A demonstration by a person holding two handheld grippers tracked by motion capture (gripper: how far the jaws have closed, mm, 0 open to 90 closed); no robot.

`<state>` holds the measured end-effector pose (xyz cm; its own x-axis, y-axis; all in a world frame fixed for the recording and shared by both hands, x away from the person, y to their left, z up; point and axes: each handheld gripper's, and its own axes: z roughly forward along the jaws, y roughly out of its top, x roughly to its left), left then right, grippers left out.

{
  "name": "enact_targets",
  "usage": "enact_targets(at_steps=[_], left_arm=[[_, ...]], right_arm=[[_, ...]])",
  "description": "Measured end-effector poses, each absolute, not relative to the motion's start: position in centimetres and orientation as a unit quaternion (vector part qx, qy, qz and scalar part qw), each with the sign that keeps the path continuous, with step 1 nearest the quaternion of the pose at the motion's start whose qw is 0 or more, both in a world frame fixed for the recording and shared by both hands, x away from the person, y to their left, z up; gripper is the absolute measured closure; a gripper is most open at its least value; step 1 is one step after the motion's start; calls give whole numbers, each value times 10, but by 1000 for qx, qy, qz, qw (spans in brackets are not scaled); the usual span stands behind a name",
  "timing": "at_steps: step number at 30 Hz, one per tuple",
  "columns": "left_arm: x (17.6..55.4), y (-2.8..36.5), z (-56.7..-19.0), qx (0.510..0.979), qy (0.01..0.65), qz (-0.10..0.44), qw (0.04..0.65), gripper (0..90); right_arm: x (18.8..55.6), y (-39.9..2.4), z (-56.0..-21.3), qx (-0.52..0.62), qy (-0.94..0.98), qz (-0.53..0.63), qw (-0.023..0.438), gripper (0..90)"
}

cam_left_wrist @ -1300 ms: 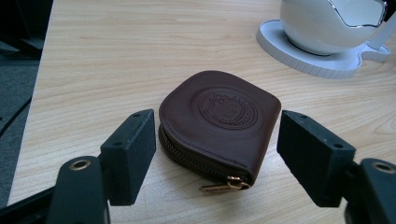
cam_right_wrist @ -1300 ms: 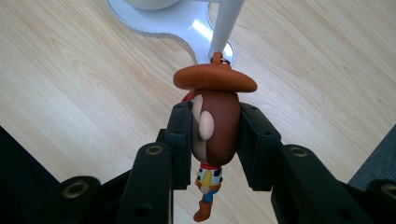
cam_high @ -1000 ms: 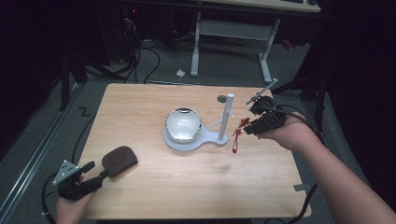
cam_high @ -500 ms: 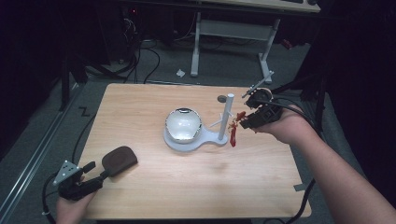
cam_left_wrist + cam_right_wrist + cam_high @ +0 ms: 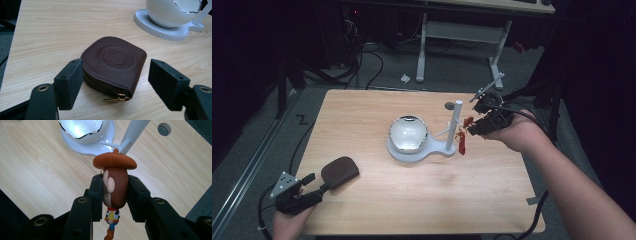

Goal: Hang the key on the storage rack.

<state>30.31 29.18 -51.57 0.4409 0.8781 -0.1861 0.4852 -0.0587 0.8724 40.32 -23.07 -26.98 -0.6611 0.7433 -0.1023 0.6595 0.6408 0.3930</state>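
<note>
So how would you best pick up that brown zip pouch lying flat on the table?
Grip the brown pouch across its two curved side edges, coming in low from the zipper end. It lies flat, and the left tool already straddles it there, jaws open, not yet pressing.

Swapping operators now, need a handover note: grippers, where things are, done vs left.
Right gripper: shut on the cowboy figure keychain, held beside the white post of the stand, close to its peg; not hung yet.
Left gripper: open, jaws either side of the brown zip pouch lying on the table, not gripping.
Mirrored ball sits on the stand's base.
Left, probably: hang the keychain on the peg, release.
</note>
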Motion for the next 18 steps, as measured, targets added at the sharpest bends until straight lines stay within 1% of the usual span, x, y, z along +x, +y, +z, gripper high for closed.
enact_targets(at_steps=[18], left_arm=[[304,292,-516,701,487,202,481,287]], right_arm=[[400,-229,-261,396,892,169,139,682]])
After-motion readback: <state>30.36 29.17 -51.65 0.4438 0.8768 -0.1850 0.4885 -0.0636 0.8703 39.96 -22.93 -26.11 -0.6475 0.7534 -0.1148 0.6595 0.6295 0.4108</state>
